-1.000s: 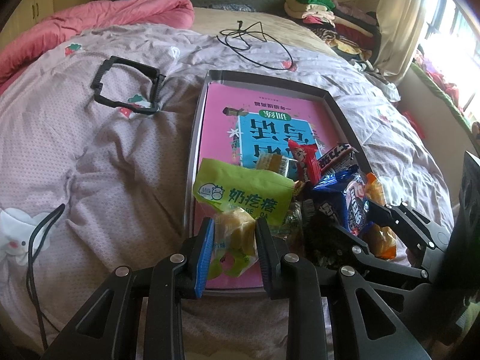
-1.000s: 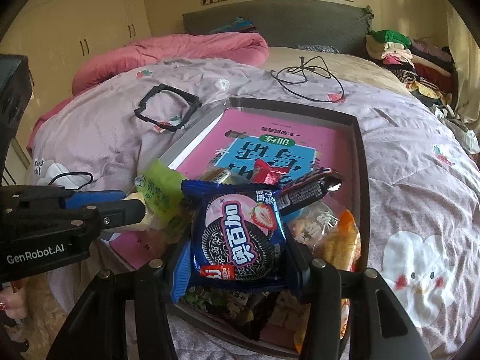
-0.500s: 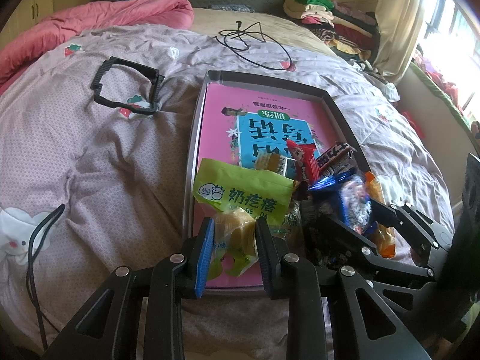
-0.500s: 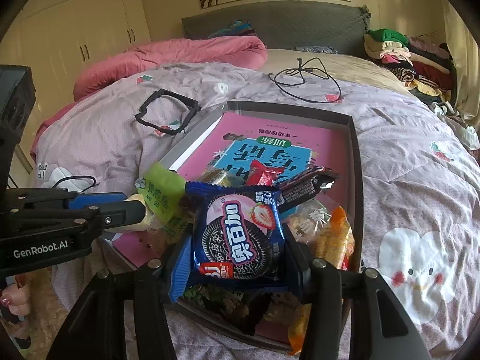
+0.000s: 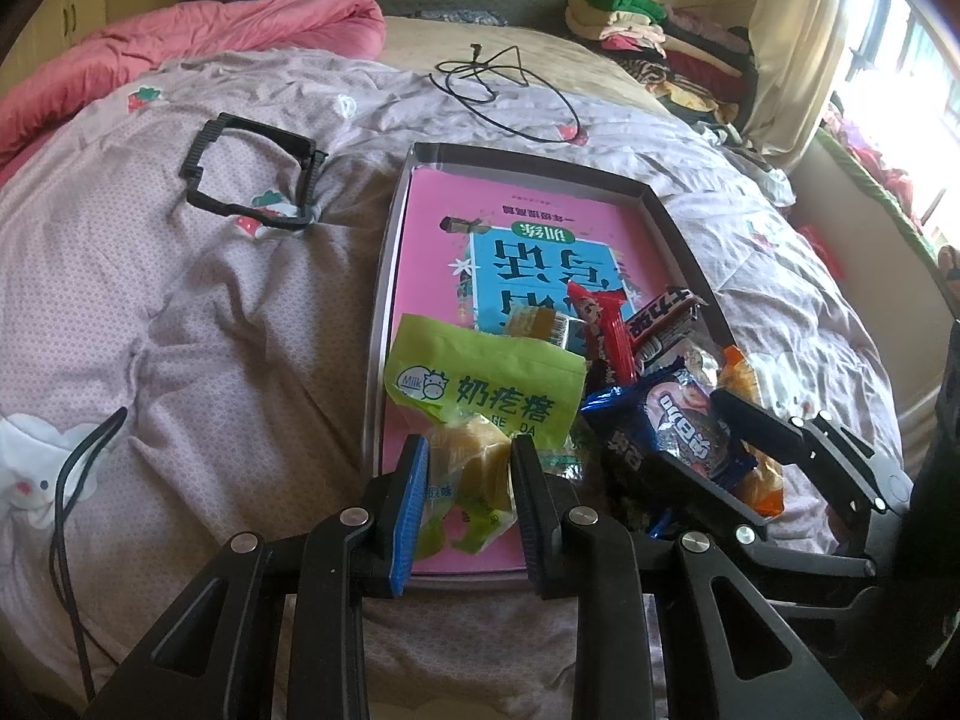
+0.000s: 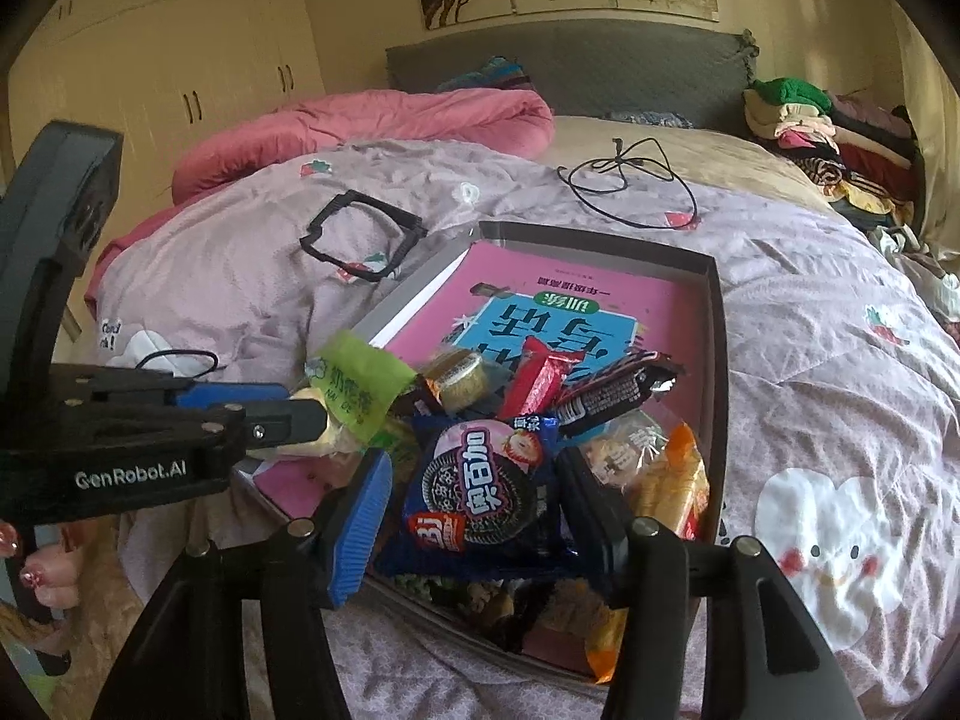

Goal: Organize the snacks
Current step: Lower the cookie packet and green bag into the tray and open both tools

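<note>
Snacks (image 6: 540, 414) heaped, seemingly loose, in tray (image 6: 717, 324).

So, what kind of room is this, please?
Very likely a bedroom in a home. The snack tray sits on a bed with a lilac patterned quilt, a rolled pink duvet lies near the grey padded headboard, and cream wardrobe doors stand behind.

Snack pile (image 5: 654, 372) crowds the tray's (image 5: 666, 222) near end; its far half lies open.
</note>
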Tool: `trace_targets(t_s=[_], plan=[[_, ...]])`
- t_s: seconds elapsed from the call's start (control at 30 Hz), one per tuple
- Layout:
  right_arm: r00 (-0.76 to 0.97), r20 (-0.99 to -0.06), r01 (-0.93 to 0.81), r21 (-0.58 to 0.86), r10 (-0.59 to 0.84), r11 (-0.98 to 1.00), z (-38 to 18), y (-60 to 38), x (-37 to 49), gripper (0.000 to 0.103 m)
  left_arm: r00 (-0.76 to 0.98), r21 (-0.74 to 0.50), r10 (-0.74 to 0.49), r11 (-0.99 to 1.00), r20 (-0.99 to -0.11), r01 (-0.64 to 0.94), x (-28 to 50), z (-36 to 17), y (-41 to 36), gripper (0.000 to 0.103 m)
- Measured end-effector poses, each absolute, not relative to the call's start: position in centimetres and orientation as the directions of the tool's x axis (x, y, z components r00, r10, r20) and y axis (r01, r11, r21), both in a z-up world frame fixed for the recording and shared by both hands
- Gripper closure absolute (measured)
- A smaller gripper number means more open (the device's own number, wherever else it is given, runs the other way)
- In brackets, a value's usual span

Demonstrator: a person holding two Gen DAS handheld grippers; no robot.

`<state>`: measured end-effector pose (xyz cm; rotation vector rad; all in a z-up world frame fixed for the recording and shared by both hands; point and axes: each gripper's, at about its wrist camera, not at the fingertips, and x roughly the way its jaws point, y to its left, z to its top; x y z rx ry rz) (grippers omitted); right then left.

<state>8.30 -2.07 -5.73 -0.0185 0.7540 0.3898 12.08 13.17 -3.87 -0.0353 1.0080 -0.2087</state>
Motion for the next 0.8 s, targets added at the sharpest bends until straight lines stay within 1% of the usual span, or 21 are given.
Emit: trace_targets(t_s=[0.13,0.63,0.8], plan=[[0.669,-0.675,-0.341,0.093,0.311,0.935,-5.95,-2.03,8.31,0.047,0.517,-0.131,-0.196,0.978,-0.833,0.16,11.99,-3.7,13.09,0.073],[0.672,-0.676,-0.33,0.091,0.302,0.94,-6.01,-2.16,8.26,0.047,0.529,-0.152,-0.218,0.974,-0.82,0.166,12.02,-3.25,13.28,0.071],[0.677,-0.676,-0.317,0.086,0.289,0.944,-6.09,-2.29,8.41,0.047,0.534,-0.159,-0.228,0.972,-0.814,0.173,11.91,-3.07,13.34,0.067]])
